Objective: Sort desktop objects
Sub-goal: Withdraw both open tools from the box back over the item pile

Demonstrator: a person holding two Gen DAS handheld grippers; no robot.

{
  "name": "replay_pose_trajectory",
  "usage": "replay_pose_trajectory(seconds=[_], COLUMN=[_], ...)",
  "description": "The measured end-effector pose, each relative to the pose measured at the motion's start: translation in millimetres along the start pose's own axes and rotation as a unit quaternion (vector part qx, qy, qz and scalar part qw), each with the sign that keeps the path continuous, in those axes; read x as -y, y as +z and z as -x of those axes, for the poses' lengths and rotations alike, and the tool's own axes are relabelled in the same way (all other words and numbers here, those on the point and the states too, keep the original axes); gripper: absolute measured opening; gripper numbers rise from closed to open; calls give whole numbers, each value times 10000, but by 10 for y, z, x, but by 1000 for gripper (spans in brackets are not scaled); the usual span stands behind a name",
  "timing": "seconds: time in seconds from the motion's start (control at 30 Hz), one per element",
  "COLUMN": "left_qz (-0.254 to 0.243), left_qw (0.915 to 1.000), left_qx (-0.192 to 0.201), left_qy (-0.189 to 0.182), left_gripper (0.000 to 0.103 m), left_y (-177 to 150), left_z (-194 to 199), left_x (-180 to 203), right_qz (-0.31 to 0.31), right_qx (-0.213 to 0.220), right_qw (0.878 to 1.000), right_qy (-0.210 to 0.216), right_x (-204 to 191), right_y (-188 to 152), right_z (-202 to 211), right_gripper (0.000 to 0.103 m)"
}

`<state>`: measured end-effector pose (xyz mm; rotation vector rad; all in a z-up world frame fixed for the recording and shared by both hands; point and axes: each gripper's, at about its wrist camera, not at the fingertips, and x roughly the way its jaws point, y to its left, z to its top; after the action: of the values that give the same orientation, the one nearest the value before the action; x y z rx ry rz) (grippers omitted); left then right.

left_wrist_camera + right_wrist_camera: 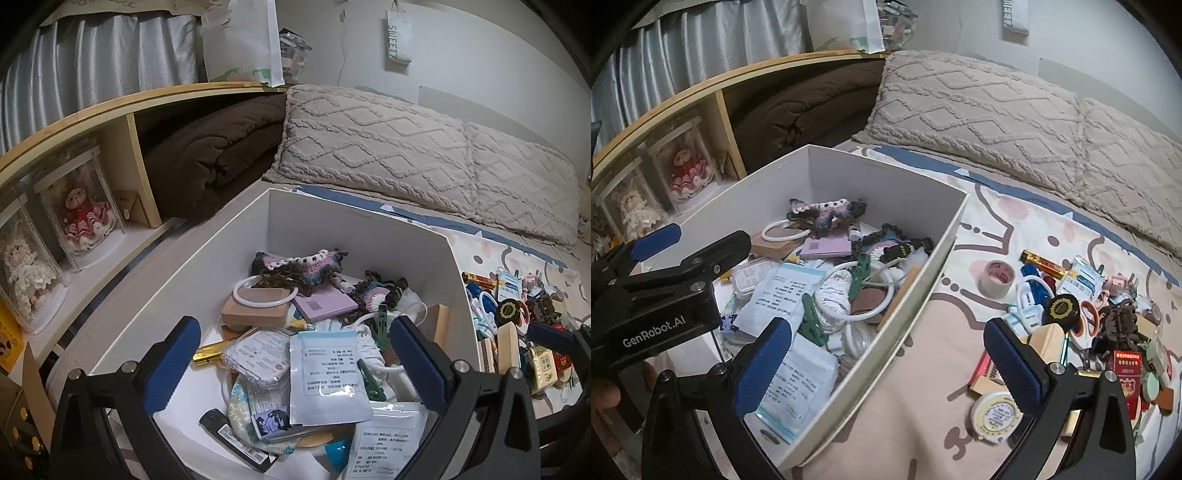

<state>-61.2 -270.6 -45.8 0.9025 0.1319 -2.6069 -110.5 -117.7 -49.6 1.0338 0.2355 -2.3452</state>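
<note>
Here, white box (912, 288): on the bed (908, 406), long axis running away toward the shelf (727, 122).
Left hand-held gripper (295, 365): spread wide above the box, empty.
Right hand-held gripper (886, 365): wide, empty, over the box's right wall.
Loose pile (1089, 321): right of box.

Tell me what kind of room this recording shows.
Most likely a bedroom: the work surface is a bed with a patterned sheet, two beige tufted pillows lie along the wall, and a folded brown quilt sits in a wooden shelf.

White box (934, 266) — cluttered, tape roll (997, 277) beside it
</note>
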Motion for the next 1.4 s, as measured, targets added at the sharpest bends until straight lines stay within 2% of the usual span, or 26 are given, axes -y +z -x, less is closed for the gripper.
replay_pose_trajectory(seconds=[0.33,0.5,0.7,1.17,1.4], left_qz=[-75,-37,-104,-307,-408], left_qw=[9999,9991,9987,9963,9944], left_qx=[-26,2,67,345,474], left_qy=[-140,-412,-495,-730,-846], left_gripper=[103,103,103,103,103], left_y=[-6,4,13,10,-8], left_z=[12,52,116,304,396], left_x=[140,218,326,652,857], right_qz=[-284,-351,-484,-638,-556], right_qx=[152,273,396,796,843], right_qw=[9994,9985,9972,9916,9889], right_qy=[-135,-314,-416,-796,-1087], right_x=[362,550,802,1332,1496], right_y=[-70,-124,-197,-375,-546], right_z=[164,281,441,974,1185], right_gripper=[103,103,103,103,103])
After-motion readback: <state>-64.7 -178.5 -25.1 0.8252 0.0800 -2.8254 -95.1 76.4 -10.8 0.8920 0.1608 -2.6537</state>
